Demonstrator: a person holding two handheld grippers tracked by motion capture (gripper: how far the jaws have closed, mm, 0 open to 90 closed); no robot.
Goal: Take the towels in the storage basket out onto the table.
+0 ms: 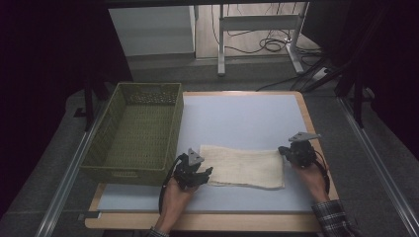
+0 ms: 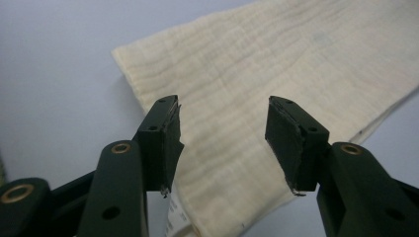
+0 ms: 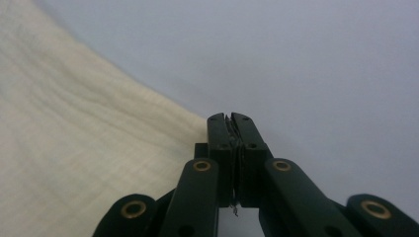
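A cream folded cloth [image 1: 244, 167] lies flat on the pale blue table top [image 1: 242, 113], towards the front. My left gripper [image 1: 206, 172] is at the cloth's left end, jaws open. In the left gripper view the cloth [image 2: 257, 69] spreads beneath and beyond the open left gripper [image 2: 222, 133], with nothing between the pads. My right gripper [image 1: 283, 150] is at the cloth's far right corner. In the right gripper view the right gripper [image 3: 230, 119] is shut, pads pressed together, with the cloth [image 3: 74, 148] lying just to its left; I see no cloth pinched.
A green woven basket [image 1: 114, 108] stands empty along the table's left side, close to my left hand. The table's wooden rim [image 1: 316, 148] runs just right of my right gripper. Bare blue surface stretches behind the cloth.
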